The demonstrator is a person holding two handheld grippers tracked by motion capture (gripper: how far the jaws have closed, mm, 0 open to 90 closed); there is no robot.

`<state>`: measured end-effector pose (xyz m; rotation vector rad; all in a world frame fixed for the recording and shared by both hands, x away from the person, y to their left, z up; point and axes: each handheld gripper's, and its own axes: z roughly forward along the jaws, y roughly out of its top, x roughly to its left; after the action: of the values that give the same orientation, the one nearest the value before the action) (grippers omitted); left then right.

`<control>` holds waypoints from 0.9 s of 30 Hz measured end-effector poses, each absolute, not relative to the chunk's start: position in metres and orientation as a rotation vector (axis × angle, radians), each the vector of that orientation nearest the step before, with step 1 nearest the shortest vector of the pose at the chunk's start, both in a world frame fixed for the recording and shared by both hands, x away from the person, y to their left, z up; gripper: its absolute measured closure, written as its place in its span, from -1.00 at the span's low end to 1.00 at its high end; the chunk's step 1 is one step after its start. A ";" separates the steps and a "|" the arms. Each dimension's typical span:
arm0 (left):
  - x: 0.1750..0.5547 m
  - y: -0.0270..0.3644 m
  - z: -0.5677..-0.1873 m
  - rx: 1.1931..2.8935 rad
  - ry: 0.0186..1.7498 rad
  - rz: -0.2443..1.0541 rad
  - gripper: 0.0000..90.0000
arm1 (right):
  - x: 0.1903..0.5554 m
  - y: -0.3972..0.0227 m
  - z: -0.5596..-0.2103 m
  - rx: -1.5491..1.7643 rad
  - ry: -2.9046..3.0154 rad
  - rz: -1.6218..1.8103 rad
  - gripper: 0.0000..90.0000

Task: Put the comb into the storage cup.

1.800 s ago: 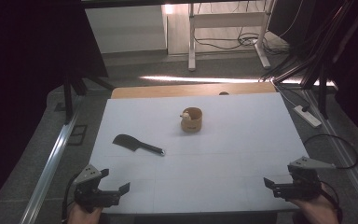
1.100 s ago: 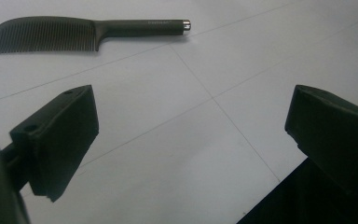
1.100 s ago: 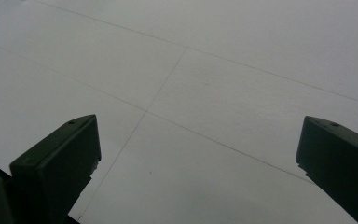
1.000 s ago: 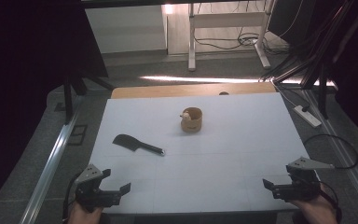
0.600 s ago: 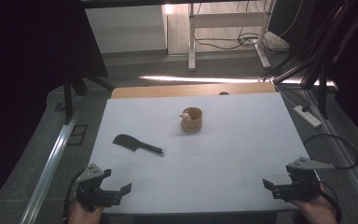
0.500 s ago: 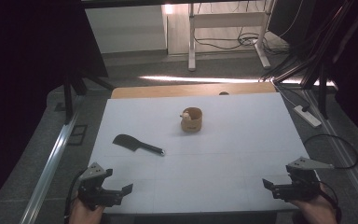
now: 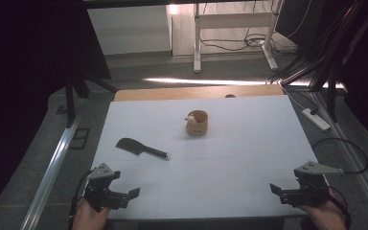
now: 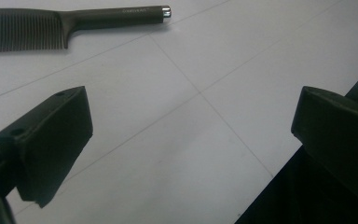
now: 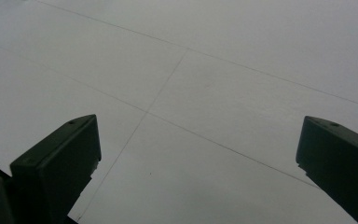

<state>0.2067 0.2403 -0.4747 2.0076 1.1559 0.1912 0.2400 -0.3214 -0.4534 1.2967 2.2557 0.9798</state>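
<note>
white table point(image 7: 230, 158) | left gripper point(image 7: 124, 195) low, agape (comb point(image 7: 140, 148) near) | right gripper point(image 7: 280, 190) likewise

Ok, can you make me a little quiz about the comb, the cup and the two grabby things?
1. True or false: the left gripper holds the comb.
2. Which gripper is nearer the comb?
3. The wooden cup stands: A) at the near edge, B) near the middle of the white table, farther from the person than the comb, C) on the floor.

Key
1. False. Its jaws stand open, with the comb lying apart from them.
2. The left; the right gripper is at the other near corner, also open.
3. B.
</note>
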 end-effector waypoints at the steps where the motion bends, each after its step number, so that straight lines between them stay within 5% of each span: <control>1: 0.208 0.240 -0.474 2.001 1.154 0.192 -1.00 | 0.240 -0.321 -0.453 1.296 2.256 0.983 -1.00; 27: 0.243 0.222 -0.471 2.066 1.149 0.175 -1.00 | 0.240 -0.321 -0.453 1.287 2.257 0.994 -1.00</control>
<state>0.2431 0.2221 -0.4706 2.0662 1.1491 0.1746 0.2400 -0.3211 -0.4532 1.2874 2.2566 0.9936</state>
